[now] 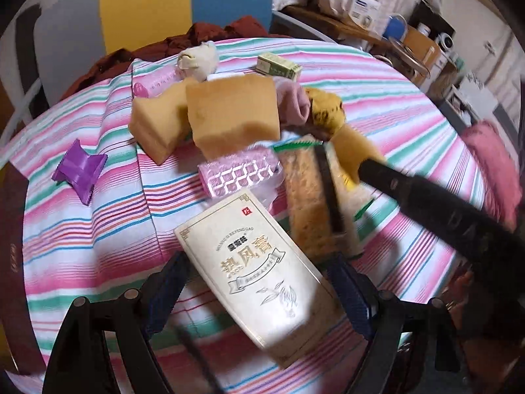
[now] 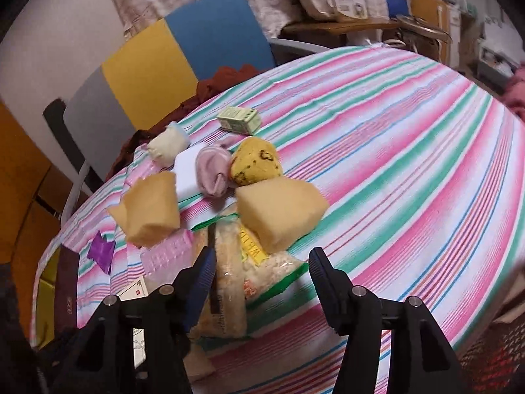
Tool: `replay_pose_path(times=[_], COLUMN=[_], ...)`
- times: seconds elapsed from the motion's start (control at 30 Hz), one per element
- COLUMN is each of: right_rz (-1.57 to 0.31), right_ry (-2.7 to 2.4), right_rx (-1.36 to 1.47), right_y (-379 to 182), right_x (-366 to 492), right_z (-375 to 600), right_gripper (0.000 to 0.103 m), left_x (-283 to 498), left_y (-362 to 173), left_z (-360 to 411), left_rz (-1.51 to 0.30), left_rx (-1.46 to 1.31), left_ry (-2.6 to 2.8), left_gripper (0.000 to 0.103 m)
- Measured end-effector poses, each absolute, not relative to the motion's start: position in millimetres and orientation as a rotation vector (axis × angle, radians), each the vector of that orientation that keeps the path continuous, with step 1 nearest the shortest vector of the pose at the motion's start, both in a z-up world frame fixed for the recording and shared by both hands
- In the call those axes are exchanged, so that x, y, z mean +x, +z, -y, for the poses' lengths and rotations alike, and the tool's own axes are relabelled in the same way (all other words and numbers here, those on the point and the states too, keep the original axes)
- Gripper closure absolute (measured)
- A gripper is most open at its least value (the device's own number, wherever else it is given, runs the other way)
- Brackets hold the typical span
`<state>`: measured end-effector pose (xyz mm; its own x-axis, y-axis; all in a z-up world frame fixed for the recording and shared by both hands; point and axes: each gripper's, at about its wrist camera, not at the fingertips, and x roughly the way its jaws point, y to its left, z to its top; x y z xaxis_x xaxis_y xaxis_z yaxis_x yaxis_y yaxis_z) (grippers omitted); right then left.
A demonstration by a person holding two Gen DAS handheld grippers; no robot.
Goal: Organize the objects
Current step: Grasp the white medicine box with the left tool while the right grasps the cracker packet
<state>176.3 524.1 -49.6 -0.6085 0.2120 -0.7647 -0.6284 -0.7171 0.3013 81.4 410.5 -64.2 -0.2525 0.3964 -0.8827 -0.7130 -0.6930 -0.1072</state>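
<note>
A cream tea box point(image 1: 259, 275) lies on the striped cloth between the fingers of my left gripper point(image 1: 259, 292), which is open around it. A clear snack bag point(image 1: 315, 193) lies beside it and also shows in the right wrist view point(image 2: 229, 282). My right gripper point(image 2: 262, 272) is open just above the bag; its arm point(image 1: 443, 210) crosses the left wrist view. Tan sponges point(image 1: 233, 115) point(image 2: 279, 216), a pink sock point(image 2: 213, 170), a yellow sponge point(image 2: 256, 161), a pink bubble roll point(image 1: 239, 174) and a cream sock ball point(image 1: 198, 59) are piled behind.
A green carton point(image 1: 279, 67) point(image 2: 239, 120) lies at the far side. A purple wrapper point(image 1: 80, 169) lies left. A dark booklet point(image 2: 67, 292) lies at the left edge. A chair point(image 2: 170, 52) stands behind the striped table point(image 2: 410, 164). Shelves point(image 2: 426, 10) with clutter stand far right.
</note>
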Motion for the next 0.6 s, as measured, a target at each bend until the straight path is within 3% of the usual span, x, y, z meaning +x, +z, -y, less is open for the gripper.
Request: replay_pose_path(times=[0.2,0.3,0.47,0.6], right_rz=[-0.691,-0.621,-0.441,-0.359], right_ry=[2.37,2.395,2.397,2.349], right_rx=[-1.093,-1.166,-1.274,-1.361], right_y=[-55.8,-61.2,-69.7,-81.6], right_x=[160.5,149.4,135.2,127.5], right_z=[-512.4,-500.2,-477.7,-471.1], right_gripper=[0.043,0.043,0.034,0.026], left_x=[69.5,61.1,60.6,70.0], left_y=[-80.2,-86.2,-77.6,-67.3], left_z=[-367.9,-340.6,-321.1,-328.7], left_rz=[-0.478,-0.447,-0.359,-0.415], left_rx=[-1.287,-1.287,-1.234,-1.137], left_ry=[2.027,2.047,2.053,2.072], left_gripper=[0.017,0.023,0.027,0.027])
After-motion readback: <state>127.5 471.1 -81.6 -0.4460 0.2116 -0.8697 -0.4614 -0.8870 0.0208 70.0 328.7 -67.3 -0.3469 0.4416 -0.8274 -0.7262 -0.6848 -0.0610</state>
